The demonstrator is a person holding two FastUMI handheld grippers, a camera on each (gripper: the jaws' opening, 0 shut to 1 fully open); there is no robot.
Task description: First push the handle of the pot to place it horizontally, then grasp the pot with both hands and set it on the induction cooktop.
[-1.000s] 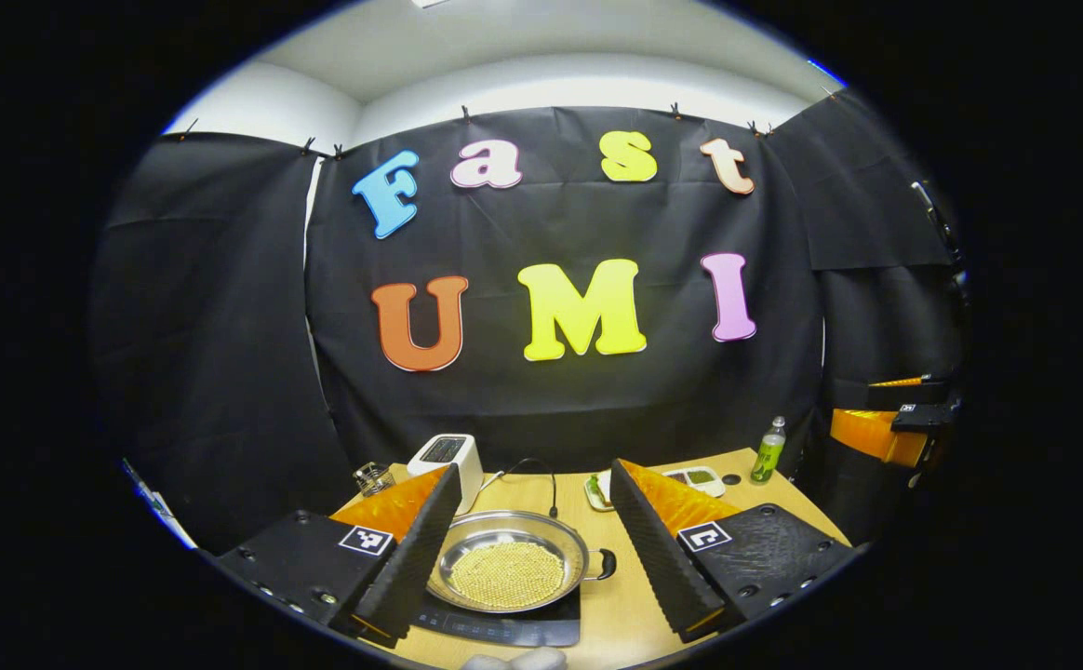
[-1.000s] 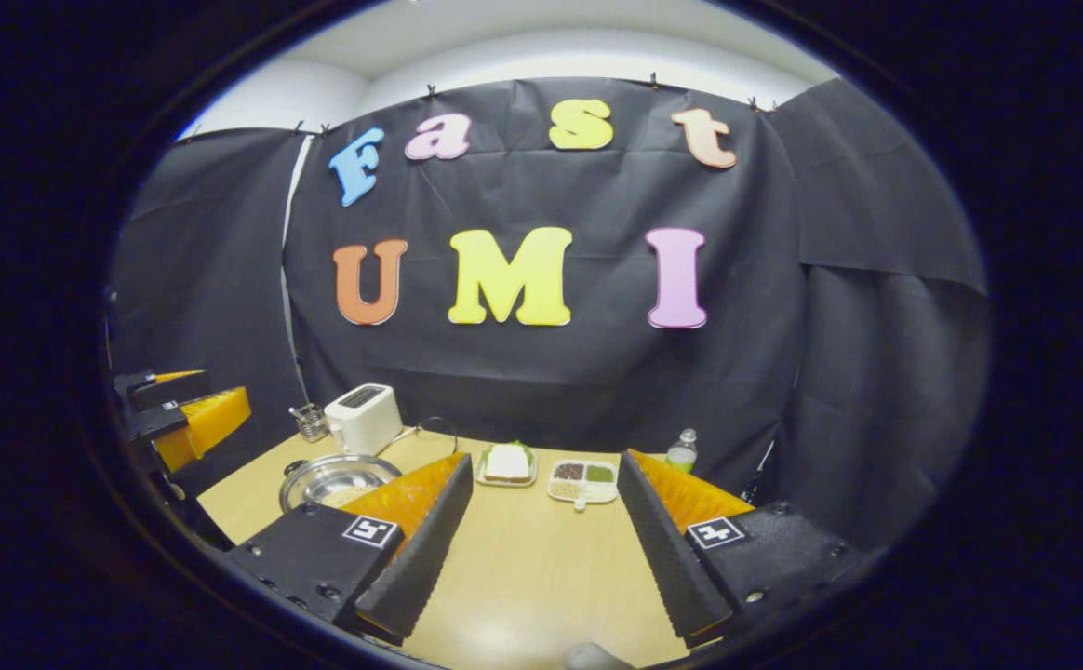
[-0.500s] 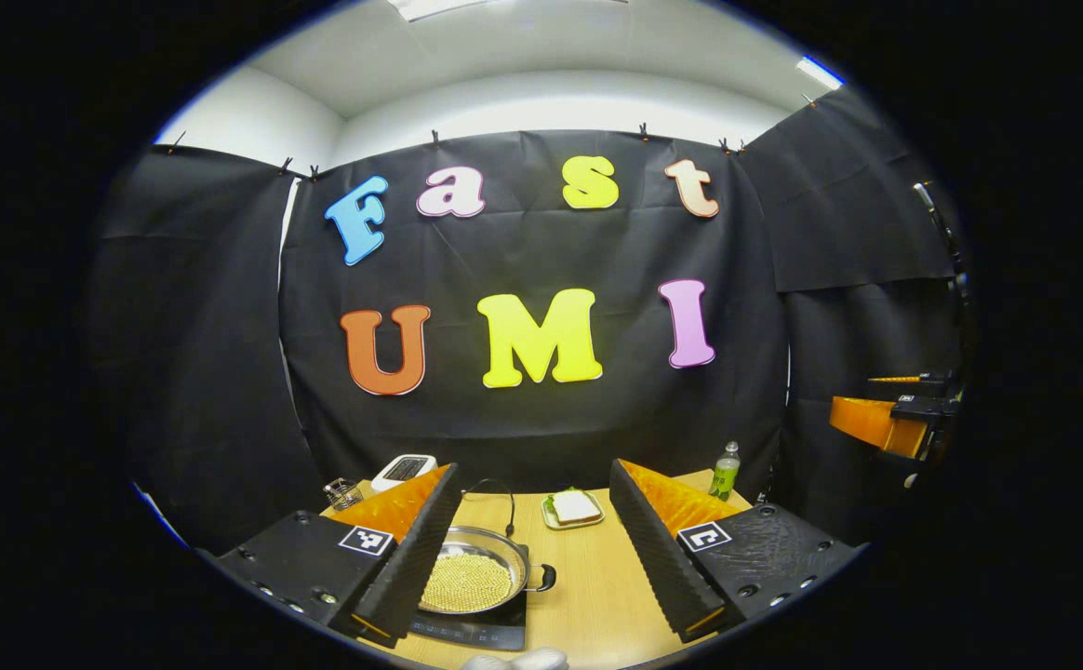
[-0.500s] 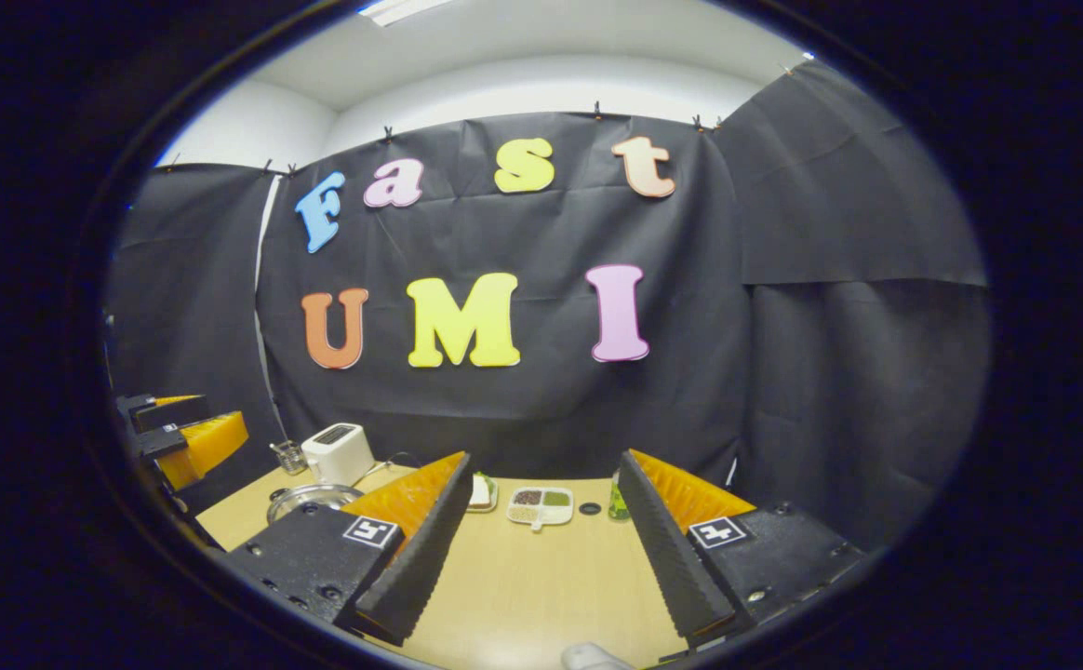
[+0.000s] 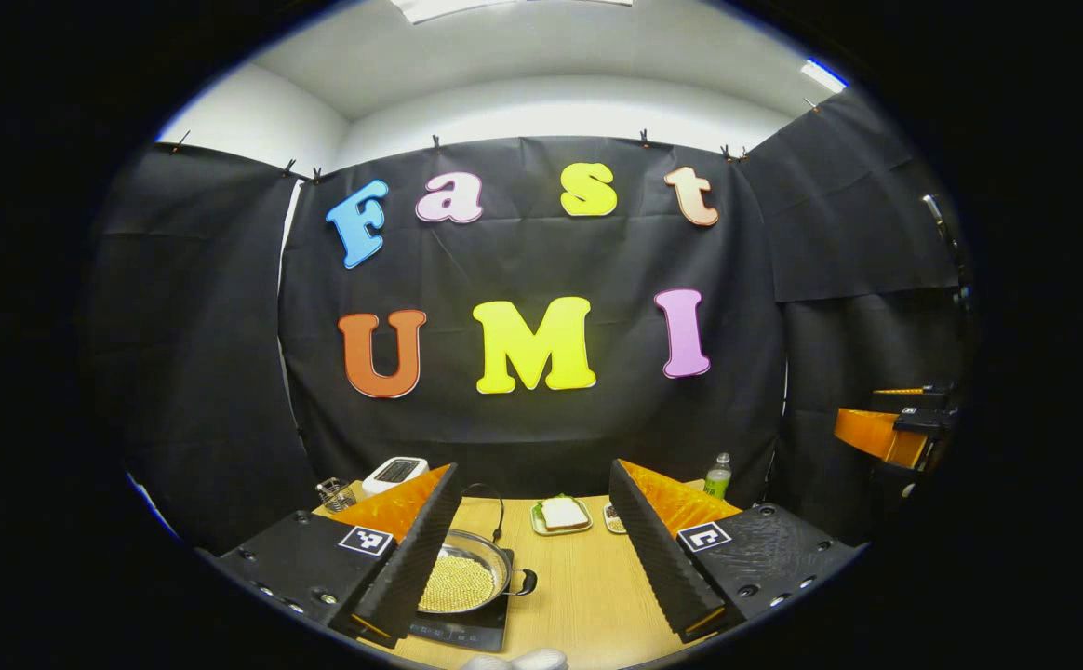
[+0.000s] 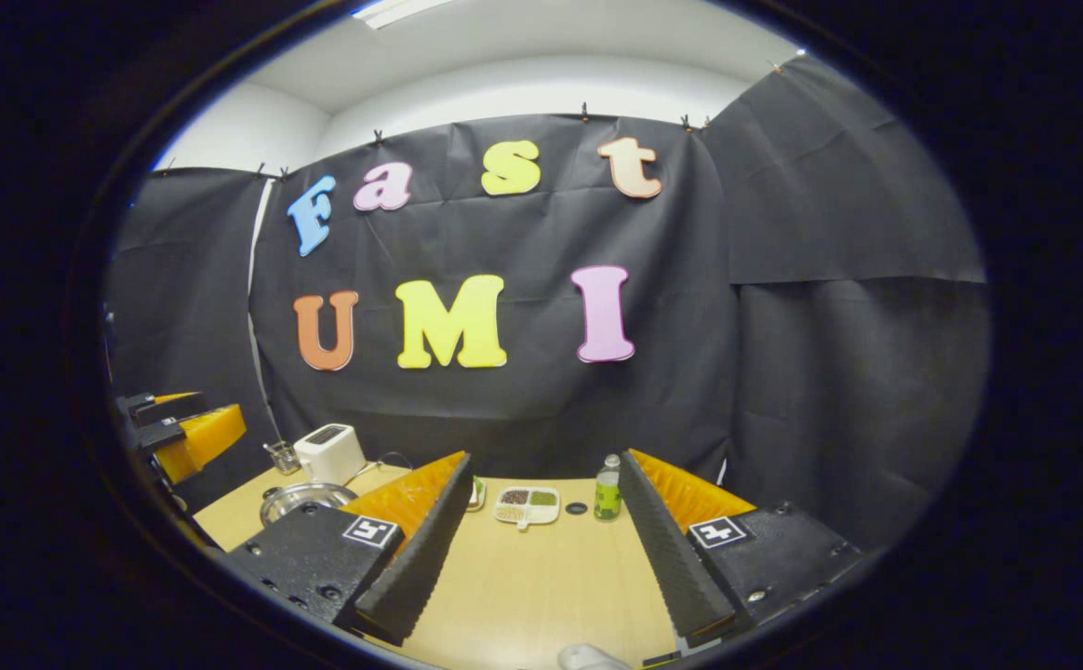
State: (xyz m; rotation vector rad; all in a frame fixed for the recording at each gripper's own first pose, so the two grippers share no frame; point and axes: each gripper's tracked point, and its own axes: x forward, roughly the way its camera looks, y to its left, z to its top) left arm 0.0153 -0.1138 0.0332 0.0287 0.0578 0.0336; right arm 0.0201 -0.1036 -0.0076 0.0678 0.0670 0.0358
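A: Where is the pot sitting relative to your left gripper (image 5: pixel 534 530)?

B: The round steel pot filled with small yellow grains (image 5: pixel 463 581) is sitting on the flat black induction cooktop (image 5: pixel 463 631), low and just inside your left gripper's left finger, which is covering the pot's left part. Its short black loop handle (image 5: pixel 525 583) is pointing toward the right finger. Your left gripper is hanging above the light wooden counter (image 5: pixel 579 596) with its fingers spread wide, touching nothing.

A: And your right gripper (image 6: pixel 541 529)?

B: You are holding it wide apart too, with nothing between the fingers. In the right gripper view the pot (image 6: pixel 304 500) is lying well off to the left of it, beyond its left finger, and the left gripper (image 6: pixel 183 433) is showing further left still, raised above the counter (image 6: pixel 541 596).

A: What is lying ahead of the grippers?

B: Ahead of your right gripper, between its fingers, a white divided dish of seeds (image 6: pixel 528 502) and a green plastic bottle (image 6: pixel 607 490) are standing near each other. A white toaster (image 6: pixel 328 453) is standing behind the pot. Ahead of your left gripper a small plate with a slice of white bread (image 5: pixel 560 515) is sitting, and your right gripper (image 5: pixel 895 430) is showing far to the right.
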